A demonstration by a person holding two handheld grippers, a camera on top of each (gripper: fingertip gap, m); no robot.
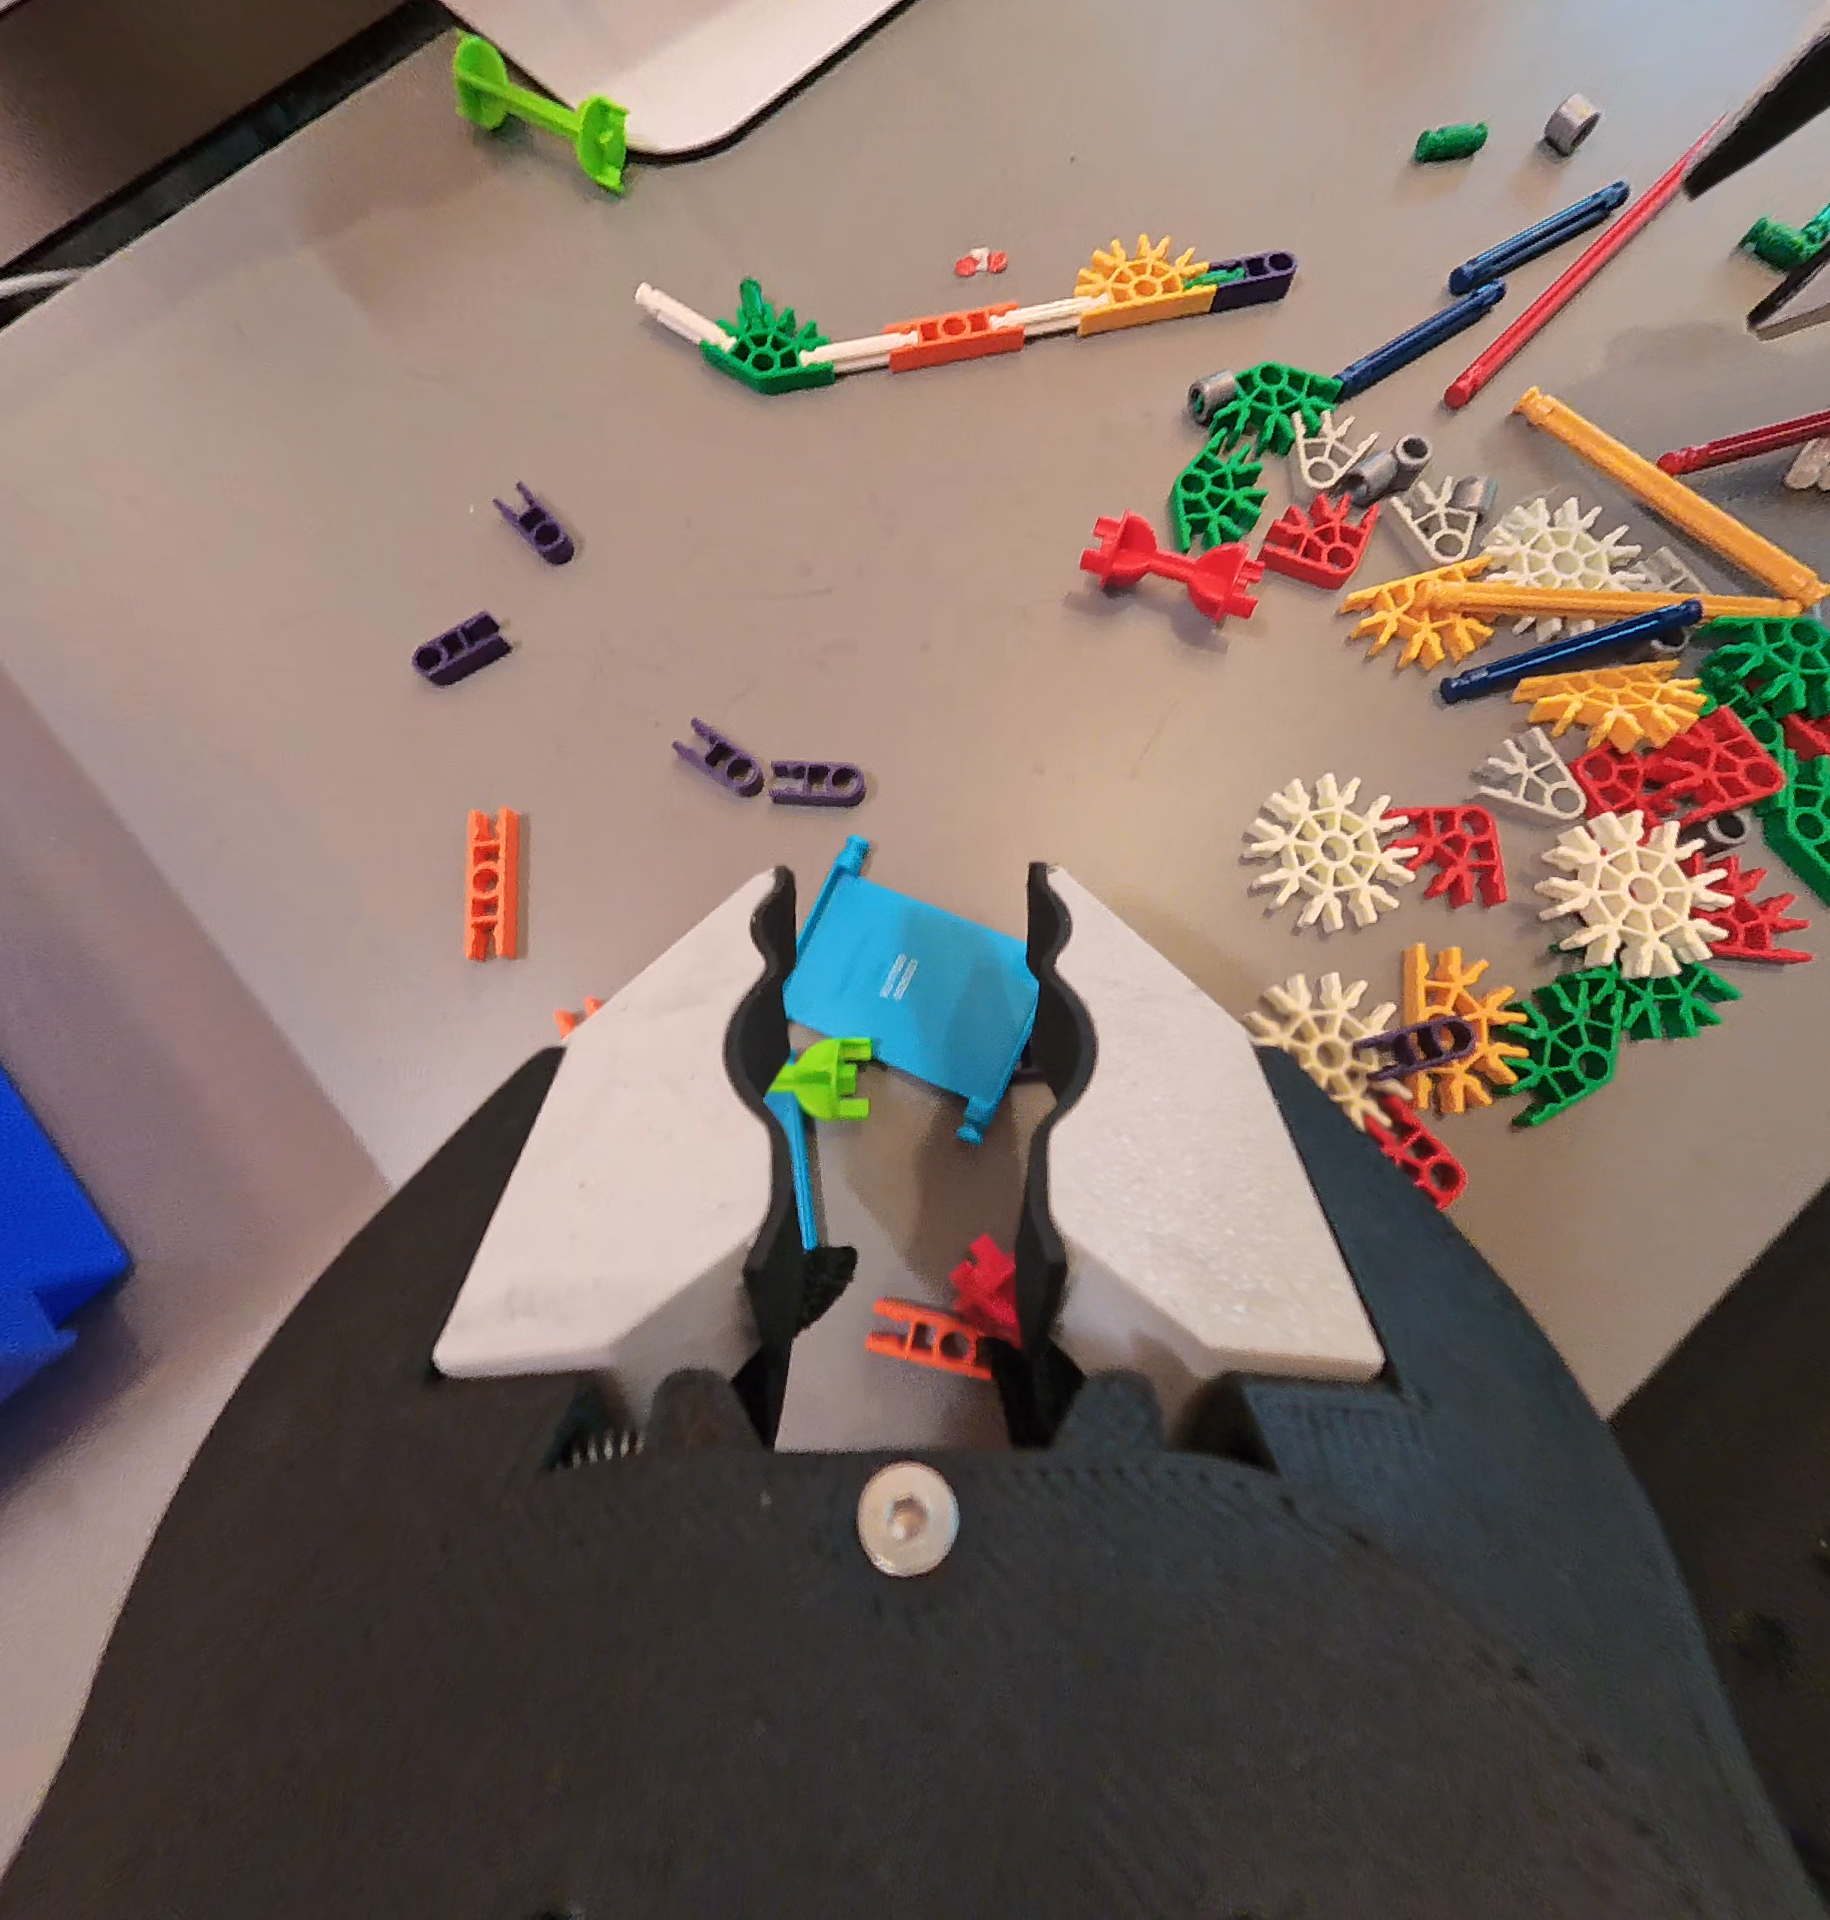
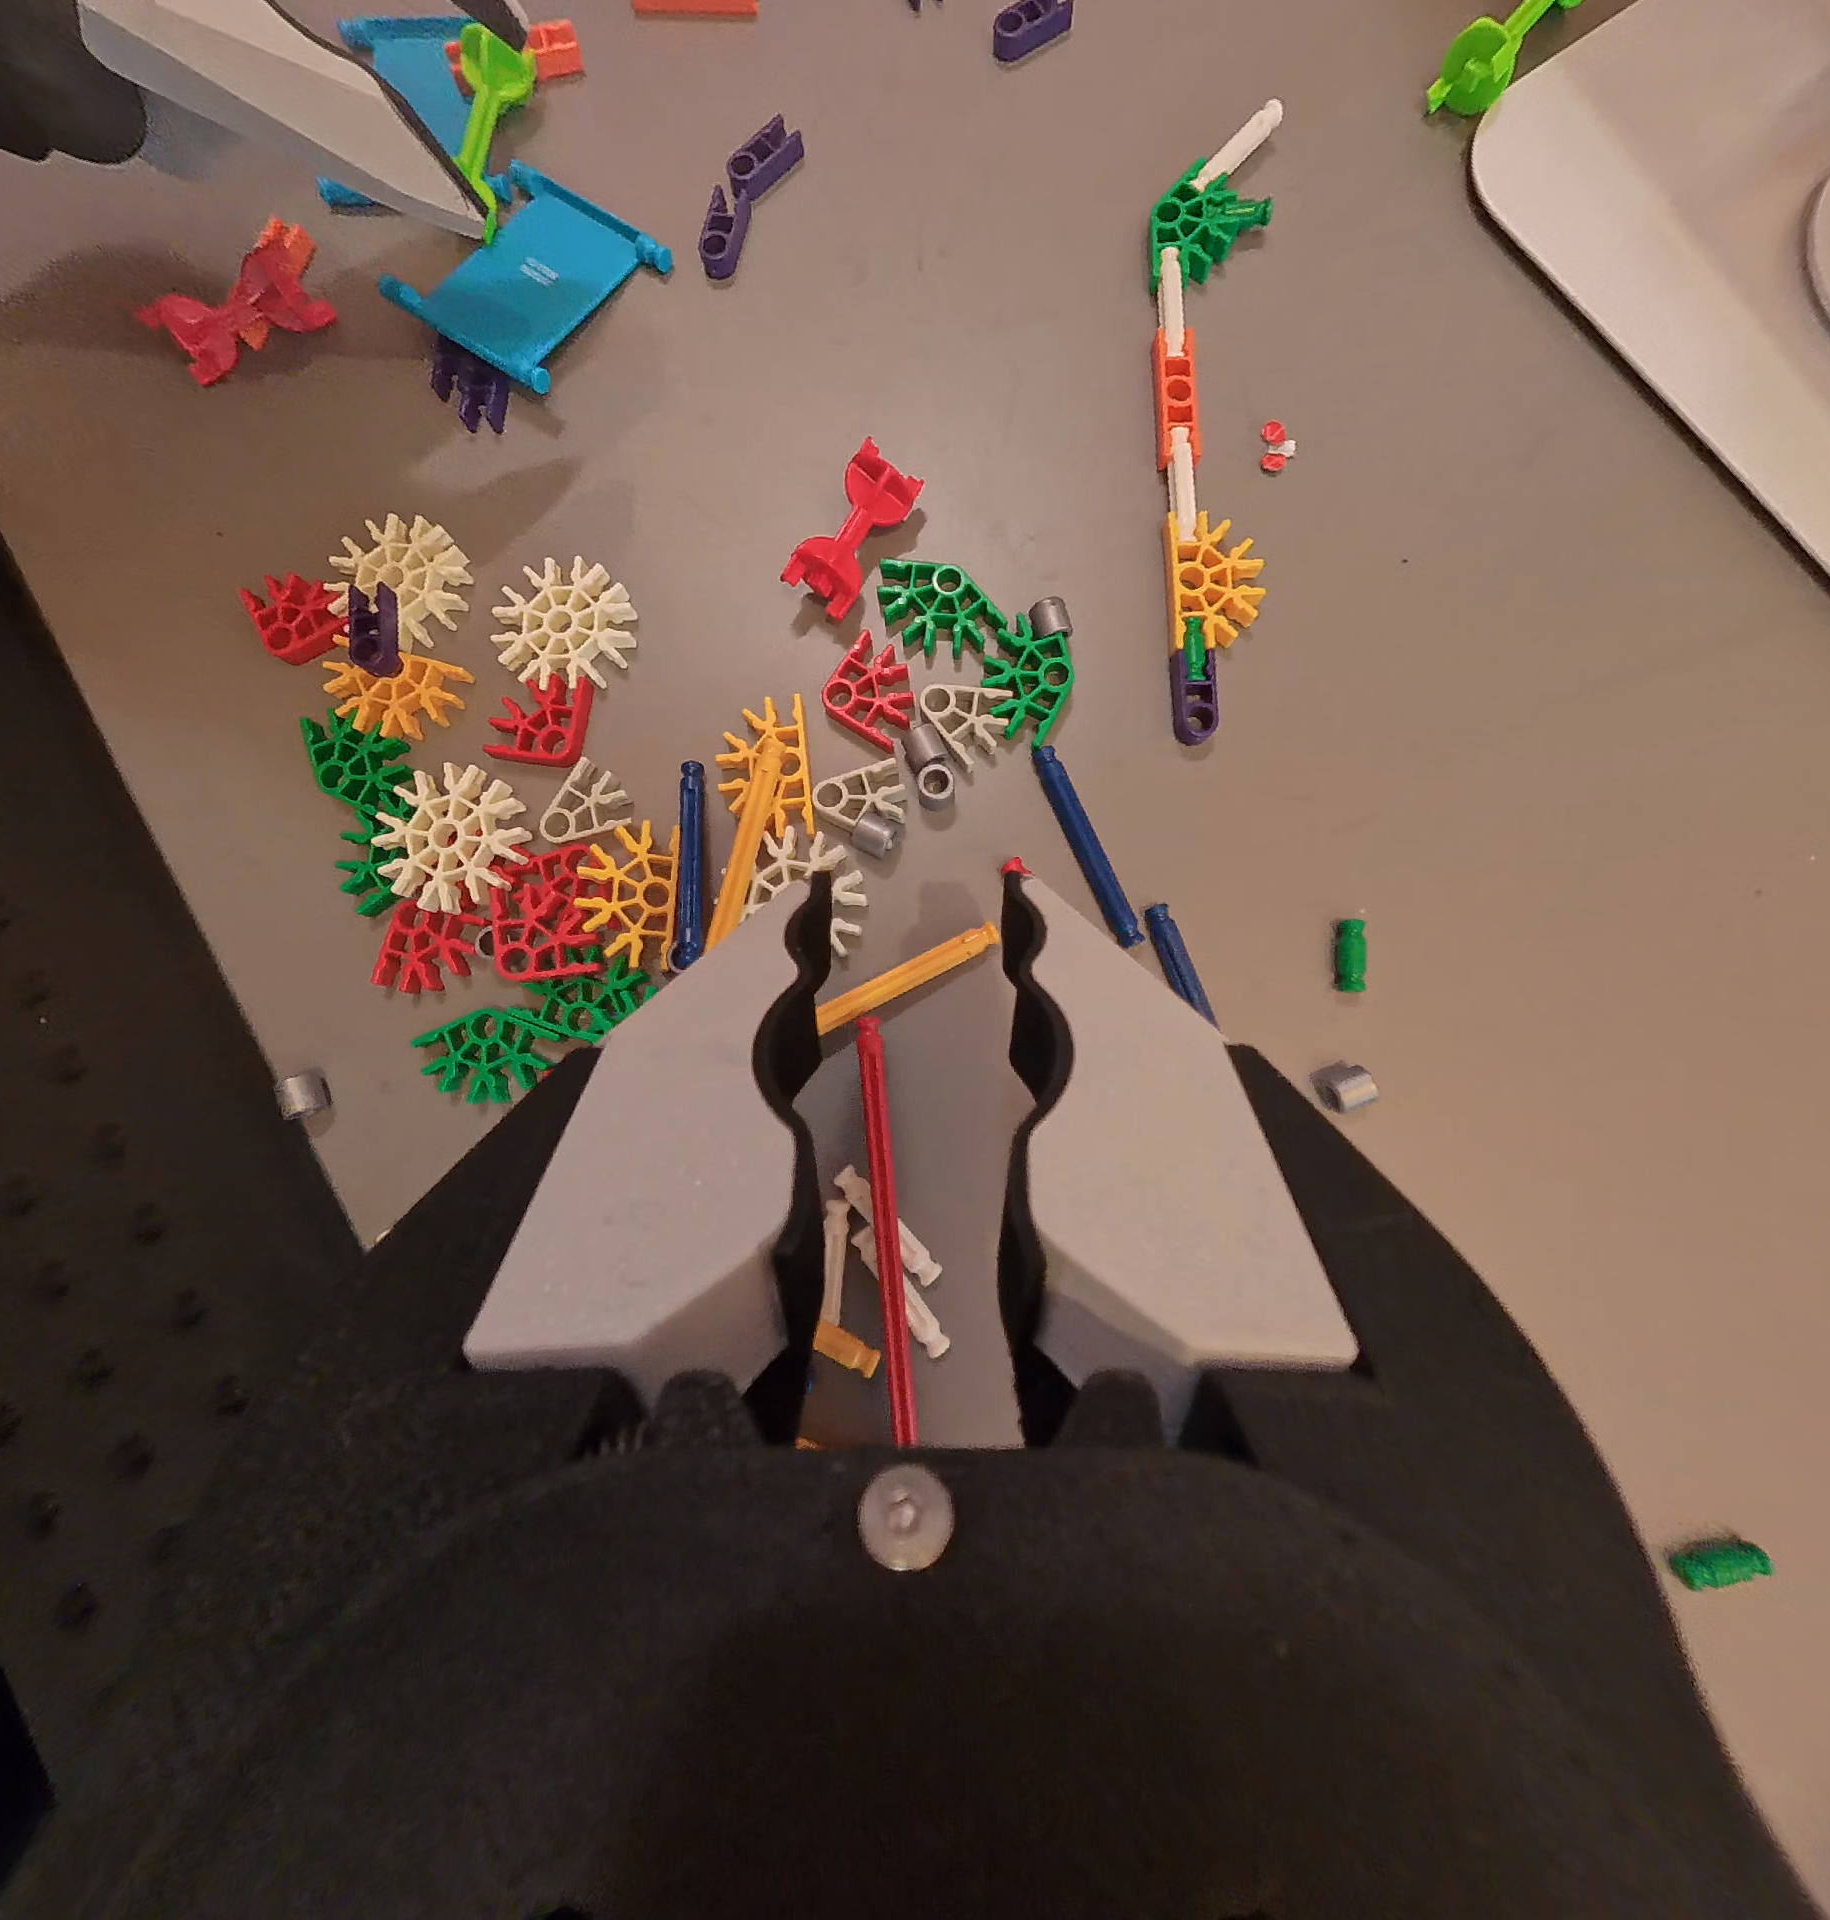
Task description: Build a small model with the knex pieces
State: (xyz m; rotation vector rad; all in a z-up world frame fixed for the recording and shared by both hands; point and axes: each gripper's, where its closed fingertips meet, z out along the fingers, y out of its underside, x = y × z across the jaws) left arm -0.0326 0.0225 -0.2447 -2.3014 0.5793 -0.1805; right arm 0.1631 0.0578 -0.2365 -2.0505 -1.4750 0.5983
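My left gripper [image 1: 909, 883] hovers open over a light blue panel [image 1: 906, 977] that lies tilted on the grey table. A lime green piece [image 1: 819, 1081] stands upright beside its left finger; I cannot tell whether they touch. An orange connector [image 1: 926, 1340] and a red piece [image 1: 984, 1283] lie under it. In the right wrist view one left finger [image 2: 298, 94] shows above the blue panel [image 2: 526, 281] and the lime piece [image 2: 485, 114]. My right gripper [image 2: 911, 894] is open and empty above a red rod [image 2: 885, 1195], a yellow rod [image 2: 906, 977] and short white rods [image 2: 895, 1262].
A pile of snowflake and fan connectors [image 1: 1617, 779] [image 2: 495, 810] lies between the grippers. A joined chain of pieces [image 1: 952, 332] [image 2: 1181, 416] lies farther out. A blue bin [image 1: 7, 1247] stands left. A white stand base [image 2: 1669, 260] sits at the back. The dark table border [image 2: 59, 935] runs alongside. One gripper's finger ends stand about 20 cm off the other's. My left tips are roughly 5 cm from the lime green piece [image 1: 819, 1081]. My right gripper's tips are some 5 cm from the yellow rod [image 2: 906, 977]. The left camera catches it too, in the left wrist view [image 1: 1607, 445]. The right gripper is farther from the orange connector [image 1: 926, 1340], some 25 cm, than the left, some 10 cm. The right camera catches it too, in the right wrist view [image 2: 270, 261].
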